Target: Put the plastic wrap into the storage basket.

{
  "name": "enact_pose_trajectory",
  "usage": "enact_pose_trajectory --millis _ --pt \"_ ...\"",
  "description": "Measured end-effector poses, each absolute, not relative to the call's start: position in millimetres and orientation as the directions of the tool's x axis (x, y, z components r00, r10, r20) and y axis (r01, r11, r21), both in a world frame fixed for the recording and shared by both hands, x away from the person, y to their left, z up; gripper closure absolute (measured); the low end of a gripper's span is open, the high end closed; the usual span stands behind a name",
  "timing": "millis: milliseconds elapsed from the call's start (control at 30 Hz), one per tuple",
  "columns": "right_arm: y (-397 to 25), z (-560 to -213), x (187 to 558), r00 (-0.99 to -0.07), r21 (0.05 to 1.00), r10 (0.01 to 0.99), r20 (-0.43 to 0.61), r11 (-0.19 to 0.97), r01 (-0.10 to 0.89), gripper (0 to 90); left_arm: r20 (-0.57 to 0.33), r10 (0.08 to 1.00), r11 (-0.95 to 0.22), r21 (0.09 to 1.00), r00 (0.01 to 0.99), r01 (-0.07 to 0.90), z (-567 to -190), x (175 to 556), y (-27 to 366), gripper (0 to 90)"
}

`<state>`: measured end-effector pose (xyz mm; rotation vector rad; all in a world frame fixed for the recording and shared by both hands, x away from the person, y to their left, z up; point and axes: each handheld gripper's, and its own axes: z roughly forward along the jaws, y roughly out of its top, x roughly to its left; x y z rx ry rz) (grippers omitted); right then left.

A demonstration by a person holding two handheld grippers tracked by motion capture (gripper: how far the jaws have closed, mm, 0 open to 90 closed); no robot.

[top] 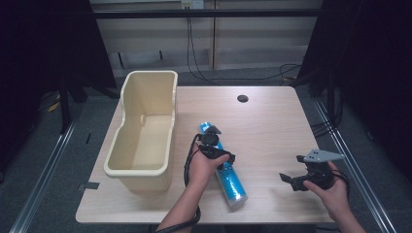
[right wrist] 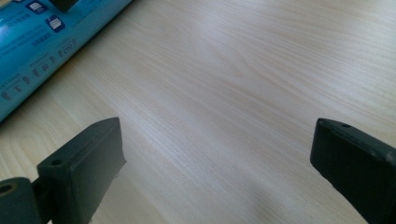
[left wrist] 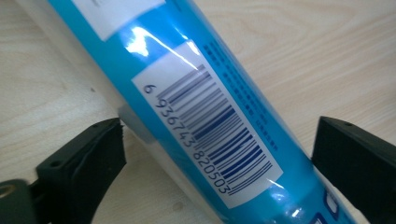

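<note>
A long blue tube [top: 228, 182] with a white barcode label [left wrist: 210, 126] lies flat on the wooden table [top: 272, 126], pointing from the centre toward the front edge. My left gripper [top: 218, 145] is low over the tube's middle, open, with one jaw on each side of it [left wrist: 219, 135]. The left jaw sits close to the tube's edge and the right jaw stands apart from it. My right gripper [top: 294, 172] hovers open above bare wood at the front right, nothing between its jaws [right wrist: 217, 149]. In the right gripper view the tube [right wrist: 42, 42] lies off to the upper left.
A cream plastic tub [top: 145, 131] stands open and empty on the left half of the table. A dark round hole [top: 242, 98] is in the tabletop near the back. Cables [top: 194, 58] hang behind the far edge.
</note>
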<state>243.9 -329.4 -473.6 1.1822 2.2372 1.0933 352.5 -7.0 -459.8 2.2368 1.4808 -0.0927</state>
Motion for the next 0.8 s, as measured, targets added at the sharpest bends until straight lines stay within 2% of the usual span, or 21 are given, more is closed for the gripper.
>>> enact_pose_trajectory --millis 233,433,533,633,700,800 --pt "-331 -473 244 -0.561 0.783 0.827 0.033 0.327 0.529 2.8 -0.302 0.858 -0.317 0.327 0.416 0.89 -464 353 -9 0.0" --pt "-331 -473 244 -0.559 0.788 0.829 0.027 0.327 0.522 2.7 -0.3 0.866 -0.321 0.28 0.4 0.905 -471 356 -9 1.7" --pt "-334 -473 244 -0.553 0.788 0.832 0.035 0.318 0.528 2.7 -0.337 0.859 -0.309 0.257 0.385 0.915 -472 359 -5 3.4" --pt "-336 -473 244 -0.545 0.788 0.837 0.044 0.306 0.534 2.8 -0.305 0.864 -0.339 0.238 0.402 0.91 -469 360 -2 5.2" --pt "-337 -473 244 -0.537 0.791 0.842 0.04 0.302 0.532 2.8 -0.253 0.862 -0.385 0.235 0.439 0.892 -467 361 -1 6.8" --pt "-337 -473 245 -0.541 0.795 0.84 0.037 0.304 0.526 2.8 -0.263 0.869 -0.367 0.224 0.419 0.903 -466 365 6 11.0"
